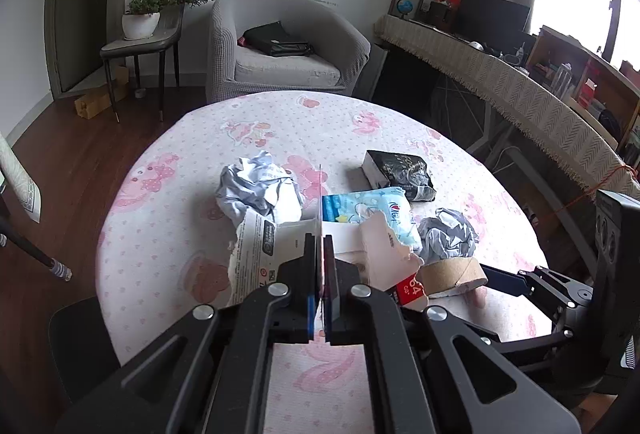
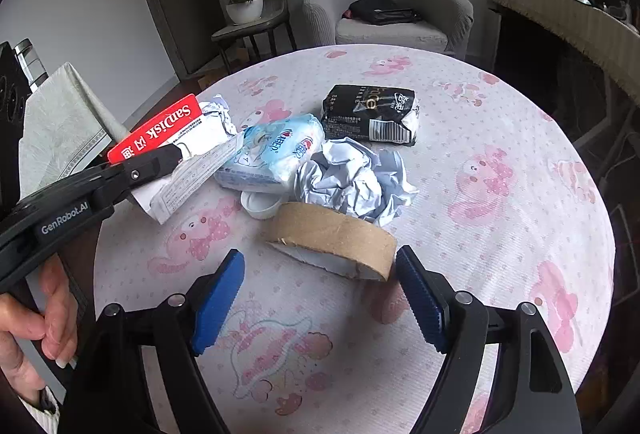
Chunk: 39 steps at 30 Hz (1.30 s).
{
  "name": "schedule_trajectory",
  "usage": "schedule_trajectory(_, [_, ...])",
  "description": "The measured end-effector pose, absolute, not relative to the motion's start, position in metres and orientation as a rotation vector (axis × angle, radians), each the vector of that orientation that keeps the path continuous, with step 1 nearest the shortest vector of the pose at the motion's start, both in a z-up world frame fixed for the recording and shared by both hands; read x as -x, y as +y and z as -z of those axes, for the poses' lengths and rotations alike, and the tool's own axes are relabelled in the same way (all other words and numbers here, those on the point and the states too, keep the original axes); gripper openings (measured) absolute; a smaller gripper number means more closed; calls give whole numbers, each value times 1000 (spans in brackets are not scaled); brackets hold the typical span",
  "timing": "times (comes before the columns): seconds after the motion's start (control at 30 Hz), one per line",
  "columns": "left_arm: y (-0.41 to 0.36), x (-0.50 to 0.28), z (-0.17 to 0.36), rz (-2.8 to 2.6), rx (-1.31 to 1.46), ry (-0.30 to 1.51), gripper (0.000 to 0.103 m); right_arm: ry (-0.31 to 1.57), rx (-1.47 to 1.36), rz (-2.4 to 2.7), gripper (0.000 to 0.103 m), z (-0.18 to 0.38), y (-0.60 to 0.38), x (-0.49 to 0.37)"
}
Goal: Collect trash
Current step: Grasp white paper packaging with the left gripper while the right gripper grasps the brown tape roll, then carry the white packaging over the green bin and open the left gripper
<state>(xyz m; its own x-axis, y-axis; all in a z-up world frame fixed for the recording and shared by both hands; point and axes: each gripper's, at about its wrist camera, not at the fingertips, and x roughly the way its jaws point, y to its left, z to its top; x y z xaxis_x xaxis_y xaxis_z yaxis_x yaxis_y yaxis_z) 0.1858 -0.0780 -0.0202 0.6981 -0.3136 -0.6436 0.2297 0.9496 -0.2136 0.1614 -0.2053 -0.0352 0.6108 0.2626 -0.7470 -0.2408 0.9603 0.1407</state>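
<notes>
Trash lies on a round table with a pink-print cloth point(image 2: 500, 138). My left gripper point(image 1: 321, 240) is shut on a torn red-and-white SanDisk card package point(image 1: 260, 246), also in the right wrist view point(image 2: 160, 130). My right gripper point(image 2: 320, 266) is open, its fingers either side of a flattened brown cardboard tape roll point(image 2: 332, 234), which also shows in the left wrist view point(image 1: 452, 270). A blue-white tissue pack point(image 2: 276, 150), a black wrapper point(image 2: 368, 110), a crumpled grey-white paper ball point(image 2: 352, 178) and a white cap point(image 2: 260, 204) lie behind it. Another crumpled paper ball point(image 1: 256, 186) lies further left.
A grey armchair point(image 1: 280, 46) with a black bag stands beyond the table. A chair with a potted plant point(image 1: 144, 18) is at the left. A long cloth-covered desk point(image 1: 520, 86) runs along the right. A person's hand point(image 2: 36, 318) holds the left gripper.
</notes>
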Motion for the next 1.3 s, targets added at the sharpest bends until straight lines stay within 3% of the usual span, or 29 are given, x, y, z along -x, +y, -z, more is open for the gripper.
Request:
schedule_trajectory(0.23, [-62, -181, 15, 308, 132, 733, 4, 868, -48, -262, 78, 36, -199, -169])
schedule_trajectory(0.37, [-54, -175, 10, 318, 127, 726, 3, 870, -11, -221, 66, 35, -193, -172])
schedule_trajectory(0.47, [-49, -172, 7, 319, 115, 723, 3, 879, -4, -223, 65, 34, -189, -173])
schedule_trajectory(1.3, [66, -146, 7, 124, 136, 736, 2, 816, -6, -512, 65, -1, -75, -170])
